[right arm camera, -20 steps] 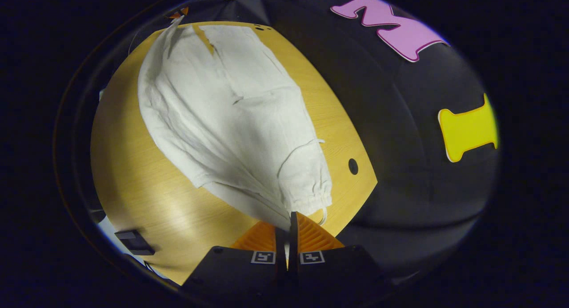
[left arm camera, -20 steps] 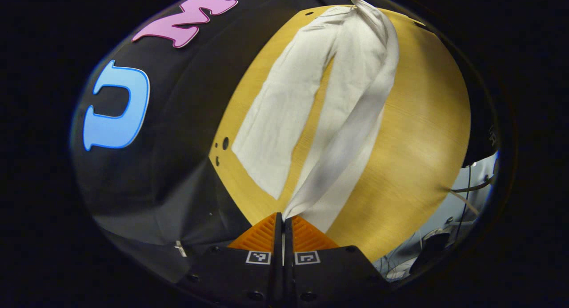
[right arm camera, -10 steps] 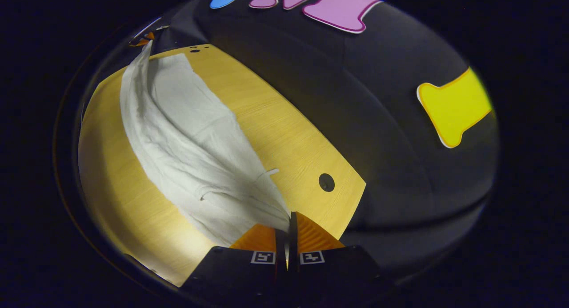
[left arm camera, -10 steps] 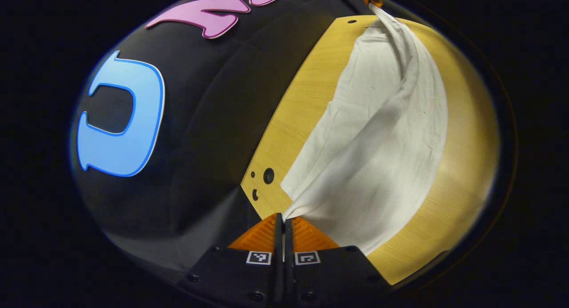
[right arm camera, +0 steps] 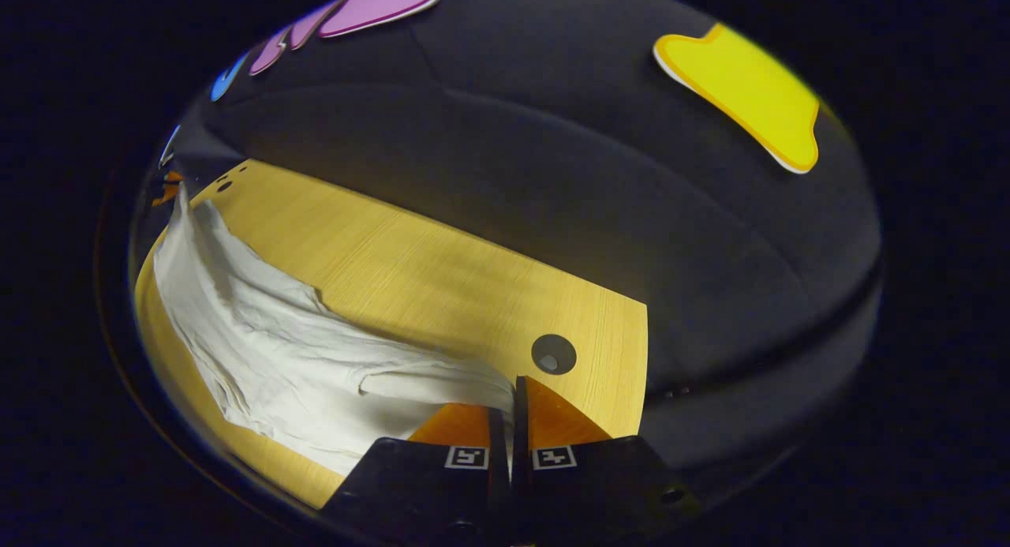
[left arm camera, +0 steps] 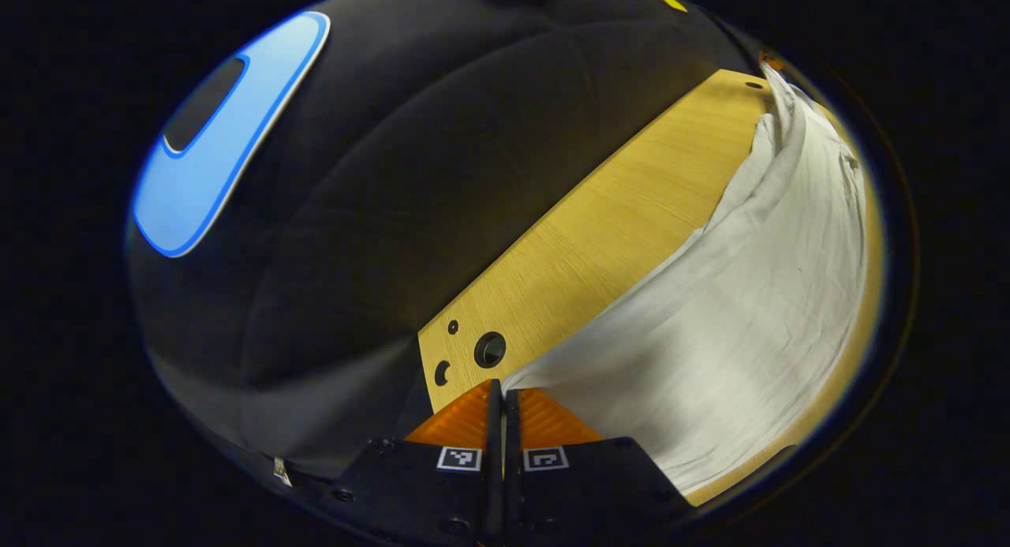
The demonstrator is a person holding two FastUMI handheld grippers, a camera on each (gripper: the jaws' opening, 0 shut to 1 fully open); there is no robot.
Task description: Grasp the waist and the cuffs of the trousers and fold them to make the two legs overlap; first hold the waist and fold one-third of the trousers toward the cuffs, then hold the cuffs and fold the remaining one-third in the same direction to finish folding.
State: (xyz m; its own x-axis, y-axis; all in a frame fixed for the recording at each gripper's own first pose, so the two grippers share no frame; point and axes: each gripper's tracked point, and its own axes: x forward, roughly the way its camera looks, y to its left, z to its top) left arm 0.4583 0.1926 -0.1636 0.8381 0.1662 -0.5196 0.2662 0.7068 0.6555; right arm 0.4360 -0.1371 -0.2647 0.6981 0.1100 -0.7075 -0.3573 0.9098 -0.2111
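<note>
At the bottom centre of the left gripper view, the left gripper has ribbed wedge fingers on black blocks with small square markers and screws (the right gripper matches, bottom centre of its view).

A light wooden table with fine straight grain meets the booth's black cloth wall along its far edge. Near one corner of the table, in the left gripper view, a round cable hole sits beside two smaller holes. In the right gripper view another round hole lies near the table's other far corner.
</note>
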